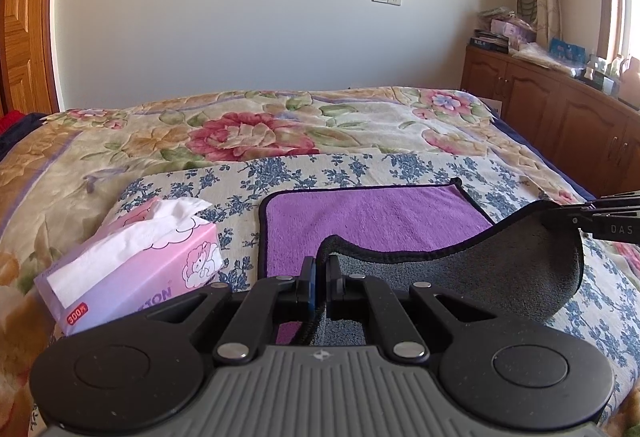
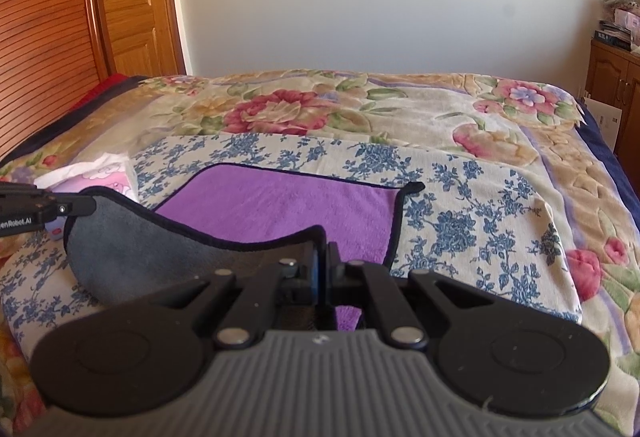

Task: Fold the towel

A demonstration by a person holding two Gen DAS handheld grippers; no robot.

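A towel, purple on top (image 1: 360, 217) and grey underneath, with a black hem, lies on a blue-flowered cloth on the bed; it also shows in the right wrist view (image 2: 280, 205). My left gripper (image 1: 320, 277) is shut on the towel's near left corner. My right gripper (image 2: 323, 261) is shut on the near right corner. Both corners are lifted, so the near edge is turned up and sags between them, showing the grey underside (image 1: 480, 269). The right gripper also shows at the right edge of the left wrist view (image 1: 560, 215), and the left gripper at the left edge of the right wrist view (image 2: 86, 205).
A pink tissue box (image 1: 132, 265) stands on the bed left of the towel. The blue-flowered cloth (image 2: 460, 205) lies over a floral quilt (image 1: 248, 133). A wooden cabinet (image 1: 560, 113) with clutter stands at the right, a wooden headboard (image 2: 44, 37) at the left.
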